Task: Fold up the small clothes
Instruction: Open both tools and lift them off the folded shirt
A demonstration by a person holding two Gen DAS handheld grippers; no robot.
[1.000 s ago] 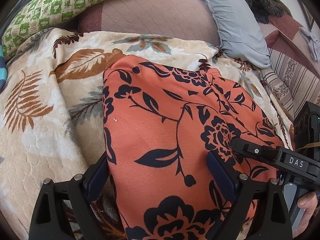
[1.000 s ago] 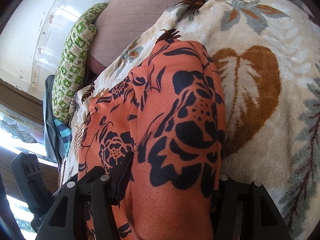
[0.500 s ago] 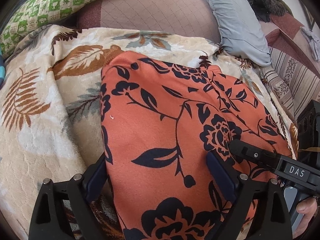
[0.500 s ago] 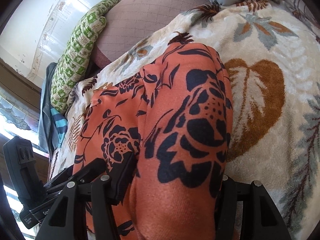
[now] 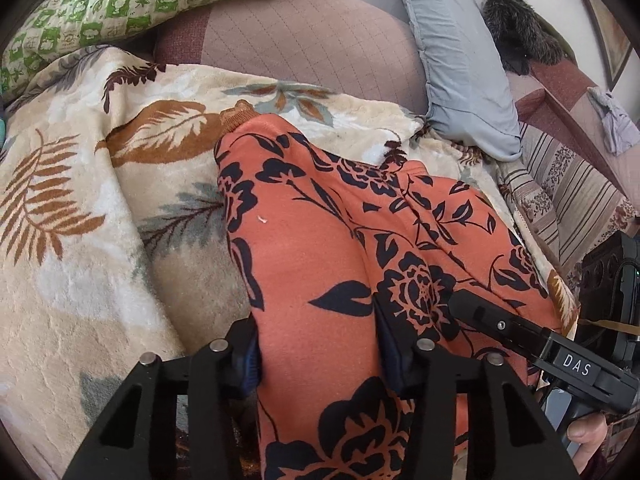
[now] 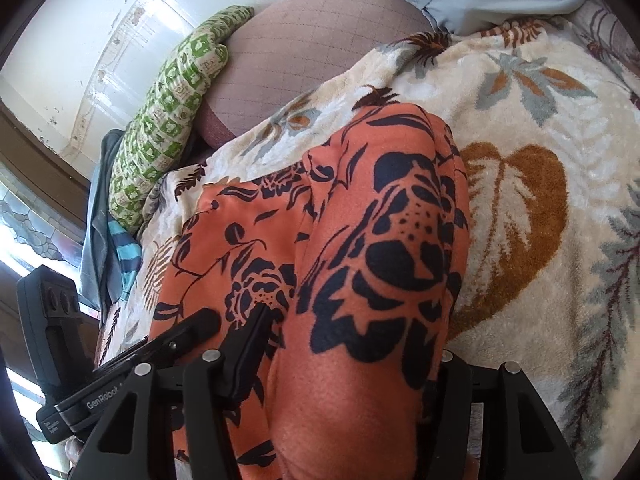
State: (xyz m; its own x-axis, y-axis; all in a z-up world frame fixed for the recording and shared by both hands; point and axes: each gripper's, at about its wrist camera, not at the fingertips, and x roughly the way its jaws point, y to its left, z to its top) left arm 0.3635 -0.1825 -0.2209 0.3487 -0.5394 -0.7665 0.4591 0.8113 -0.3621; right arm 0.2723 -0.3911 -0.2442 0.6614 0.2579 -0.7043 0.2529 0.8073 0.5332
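Note:
An orange garment [image 5: 304, 248] with a black flower print lies on a cream leaf-patterned blanket [image 5: 80, 280]. My left gripper [image 5: 316, 340] has its jaws closing, and a raised fold of the garment's near edge fills the gap, with both pads against it. In the right wrist view the same garment [image 6: 380, 208] bulges up between the fingers of my right gripper [image 6: 352, 344], which is shut on a thick fold. The two grippers sit side by side on the near edge: the right gripper's finger [image 5: 500, 324] shows at the left view's lower right, and the left gripper's finger [image 6: 180, 336] at the right view's lower left.
Behind the blanket [image 6: 540, 80] lie a green checked pillow [image 5: 120, 4], a pink quilted cushion [image 5: 300, 40] and a grey-blue pillow [image 5: 456, 60]. A dark furry thing [image 5: 516, 36] and striped covers [image 5: 568, 184] are at the far right. A person's hand [image 5: 584, 432] holds the right gripper.
The left jaws have narrowed from wide apart onto the cloth, which now bunches into a ridge between them. The right gripper has lifted a little with its fold.

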